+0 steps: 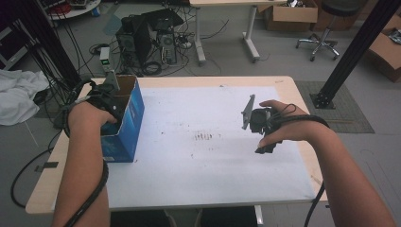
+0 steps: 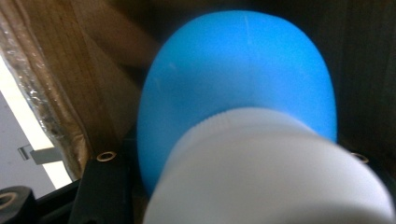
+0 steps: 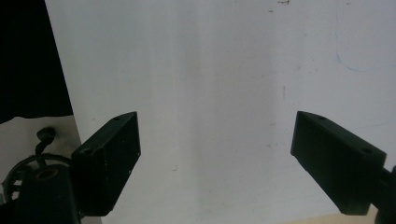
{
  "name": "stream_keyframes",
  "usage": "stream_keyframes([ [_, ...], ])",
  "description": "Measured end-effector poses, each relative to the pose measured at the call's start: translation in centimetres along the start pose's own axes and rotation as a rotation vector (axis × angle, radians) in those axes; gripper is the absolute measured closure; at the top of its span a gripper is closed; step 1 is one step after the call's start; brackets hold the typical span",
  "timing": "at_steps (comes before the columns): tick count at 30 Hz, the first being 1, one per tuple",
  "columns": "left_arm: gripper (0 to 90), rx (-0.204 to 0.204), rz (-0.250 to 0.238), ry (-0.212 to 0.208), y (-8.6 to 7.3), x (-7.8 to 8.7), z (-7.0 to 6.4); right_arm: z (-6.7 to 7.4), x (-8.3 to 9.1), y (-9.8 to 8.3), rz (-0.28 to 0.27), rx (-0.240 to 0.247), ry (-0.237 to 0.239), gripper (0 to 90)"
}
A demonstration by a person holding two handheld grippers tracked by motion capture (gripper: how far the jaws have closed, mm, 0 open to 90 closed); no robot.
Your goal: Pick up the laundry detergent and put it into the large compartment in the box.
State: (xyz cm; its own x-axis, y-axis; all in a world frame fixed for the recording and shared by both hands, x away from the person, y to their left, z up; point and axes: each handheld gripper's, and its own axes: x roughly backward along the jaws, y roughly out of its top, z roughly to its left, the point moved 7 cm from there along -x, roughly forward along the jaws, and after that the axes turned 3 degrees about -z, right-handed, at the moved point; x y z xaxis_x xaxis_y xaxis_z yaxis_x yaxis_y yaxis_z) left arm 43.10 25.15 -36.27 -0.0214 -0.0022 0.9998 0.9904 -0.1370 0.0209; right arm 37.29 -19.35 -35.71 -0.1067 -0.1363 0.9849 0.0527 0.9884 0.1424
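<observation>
Left claw (image 1: 109,101) inside open blue box (image 1: 126,124) at worktop's left edge, clamped tight on blue bottle (image 2: 238,79) with white cap (image 2: 271,168); cardboard walls around it. Right claw (image 3: 217,158) spread wide, empty, held above white sheet (image 1: 208,142) on right. Wooden worktop (image 1: 288,85); computer tower (image 1: 142,38), cables on far floor.

Light wooden table (image 1: 291,87), rectangular, rounded corners. A large white sheet (image 1: 213,156) covers most of the top; bare wood shows along the left, right and far edges. Sheet carries faint dark smudges near its centre. An open blue cardboard box (image 1: 128,124) stands upright at the sheet's left edge.
</observation>
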Motion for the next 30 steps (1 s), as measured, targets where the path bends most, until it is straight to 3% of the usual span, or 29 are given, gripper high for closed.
stream_keyframes([
  [7,40.1,0.018,-0.016,-0.002,0.1,0.0,0.0,0.1,0.1,-0.1,0.001,-0.005,0.0,16.0],
  [24,37.5,-0.009,-0.041,0.027,0.0,0.3,-0.4,0.2,0.1,0.2,-0.002,0.002,-0.003,15.9],
  [30,34.0,-0.019,-0.056,0.043,0.1,1.1,-0.4,0.2,0.2,0.1,0.002,-0.002,-0.004,16.0],
])
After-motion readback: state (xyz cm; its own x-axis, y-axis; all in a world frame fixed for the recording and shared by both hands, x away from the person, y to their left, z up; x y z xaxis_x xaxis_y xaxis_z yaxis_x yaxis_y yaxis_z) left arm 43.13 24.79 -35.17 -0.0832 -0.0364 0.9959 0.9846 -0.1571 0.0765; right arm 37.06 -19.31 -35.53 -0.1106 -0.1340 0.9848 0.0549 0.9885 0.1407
